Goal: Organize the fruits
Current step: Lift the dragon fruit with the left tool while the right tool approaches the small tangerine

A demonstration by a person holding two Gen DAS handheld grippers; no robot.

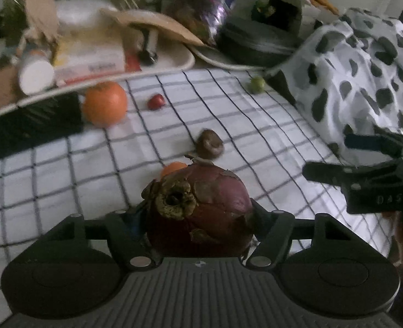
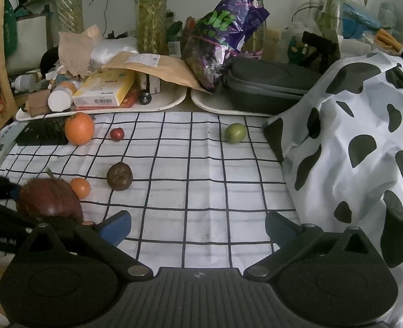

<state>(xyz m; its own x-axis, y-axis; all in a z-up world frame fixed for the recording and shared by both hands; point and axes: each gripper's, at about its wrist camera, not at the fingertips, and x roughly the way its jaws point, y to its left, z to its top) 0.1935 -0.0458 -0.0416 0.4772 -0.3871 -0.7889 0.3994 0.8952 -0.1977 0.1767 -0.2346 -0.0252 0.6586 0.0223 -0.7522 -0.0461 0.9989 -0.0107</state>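
My left gripper (image 1: 198,216) is shut on a large dark red fruit (image 1: 201,207) with a dried calyx, held just above the checked cloth; it also shows at the left of the right wrist view (image 2: 48,199). My right gripper (image 2: 198,227) is open and empty over the cloth, and shows at the right of the left wrist view (image 1: 346,158). On the cloth lie a big orange (image 2: 79,128), a small orange (image 2: 80,187), a small red fruit (image 2: 117,134), a brown fruit (image 2: 119,176) and a green fruit (image 2: 235,133).
A black flat object (image 2: 41,135) lies at the cloth's far left. Two white trays (image 2: 171,102) with boxes, bottles, a padded envelope, a purple bag (image 2: 223,35) and a grey case (image 2: 269,82) stand behind. A cow-patterned cloth (image 2: 360,142) heaps up on the right.
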